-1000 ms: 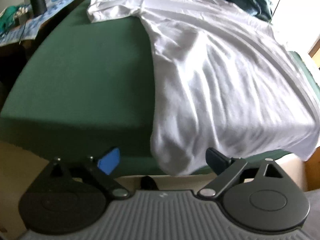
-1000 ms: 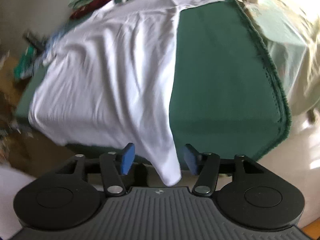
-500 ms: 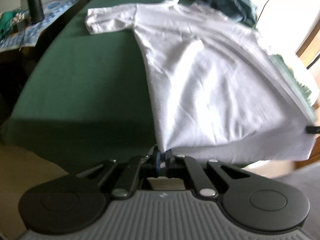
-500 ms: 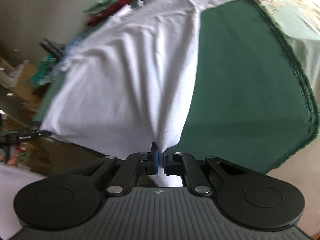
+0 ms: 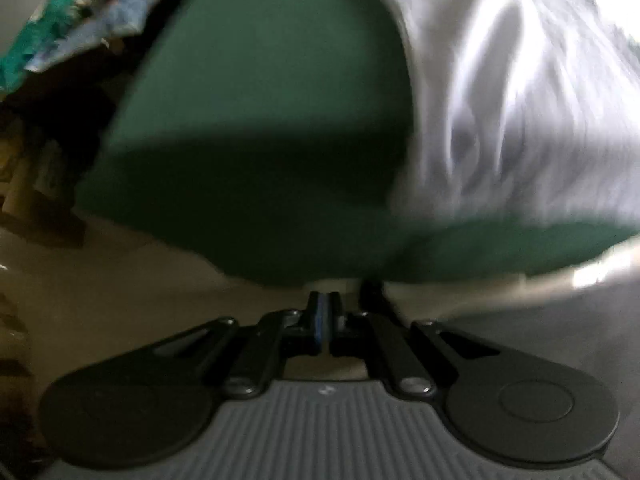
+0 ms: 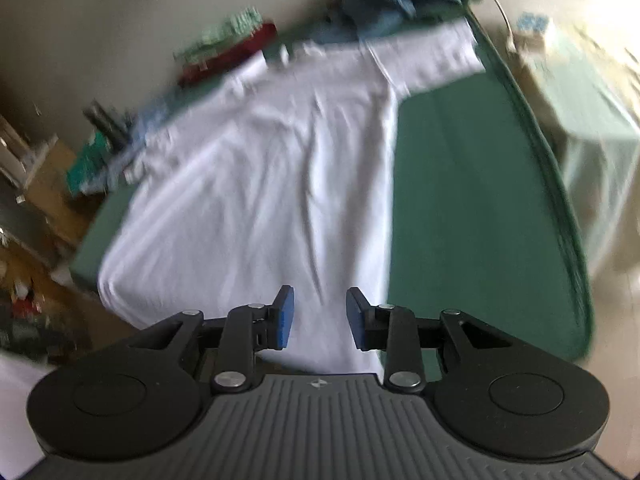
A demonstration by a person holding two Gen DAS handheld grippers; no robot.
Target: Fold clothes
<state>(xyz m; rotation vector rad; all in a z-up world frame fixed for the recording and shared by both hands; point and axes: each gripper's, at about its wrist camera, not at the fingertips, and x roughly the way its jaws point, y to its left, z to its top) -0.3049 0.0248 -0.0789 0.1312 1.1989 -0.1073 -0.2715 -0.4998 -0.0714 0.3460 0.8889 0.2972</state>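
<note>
Left gripper (image 5: 325,316): we see its 2 fingers pressed together, nothing visibly pinched.
Right gripper (image 6: 319,318): fingers spread and opening, the white shirt (image 6: 256,184) behind the gap, unpinched.
Shirt: flat on the green desk (image 6: 472,208), stretching beyond both grippers.

white shirt (image 5: 520,92) smeared by blur, cut off at top and right edge; far clutter (image 6: 224,44) in right wrist view too blurred to name.
</note>
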